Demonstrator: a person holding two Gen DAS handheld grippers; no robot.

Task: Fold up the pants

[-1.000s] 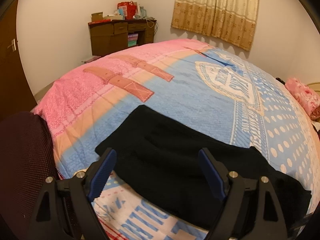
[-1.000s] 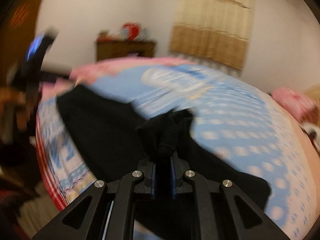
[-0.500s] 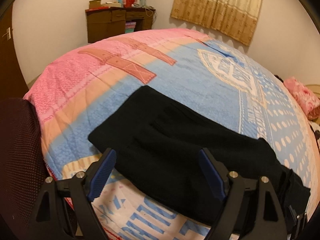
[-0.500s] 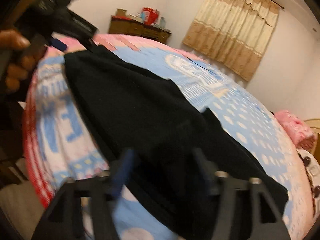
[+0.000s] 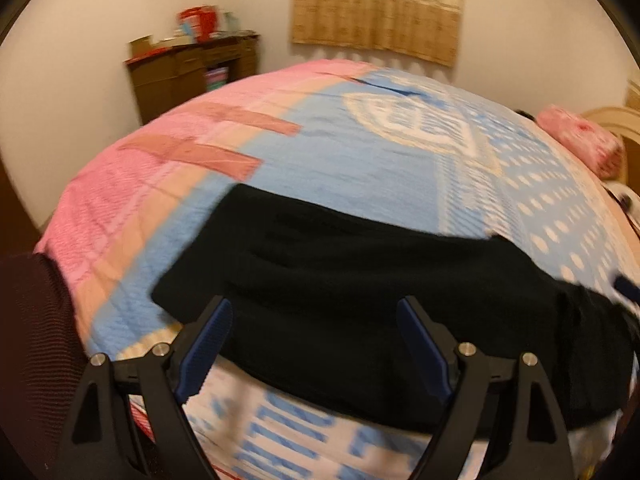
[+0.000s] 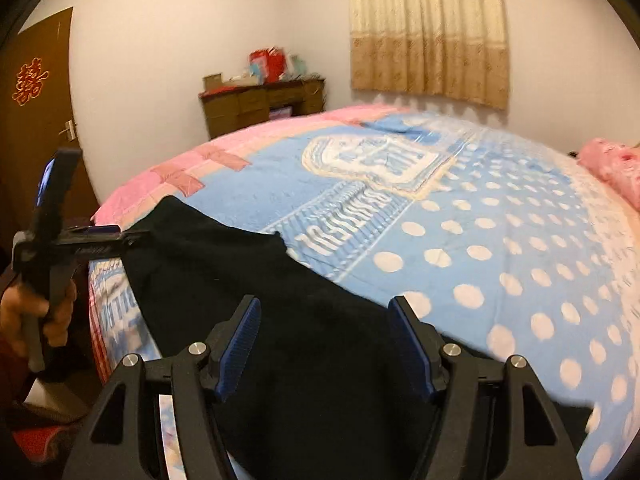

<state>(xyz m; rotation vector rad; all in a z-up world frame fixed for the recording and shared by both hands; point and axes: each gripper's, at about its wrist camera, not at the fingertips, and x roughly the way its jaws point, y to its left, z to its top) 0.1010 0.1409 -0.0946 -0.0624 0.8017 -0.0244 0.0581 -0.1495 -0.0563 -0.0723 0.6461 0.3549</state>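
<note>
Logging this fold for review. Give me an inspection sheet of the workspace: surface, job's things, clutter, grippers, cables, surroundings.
Surface: bed under a blue, pink and white printed cover; the views are somewhat blurred.
Job's things: black pants lie folded along the near edge, free of both grippers.
Clutter: pink pillow at the far right end of the bed.
Grippers: left gripper open, hovering at the pants' near edge; right gripper open over the pants, empty.
Cables: nothing seen.
Surroundings: wooden desk with red items on top, curtain, brown door at left.
</note>
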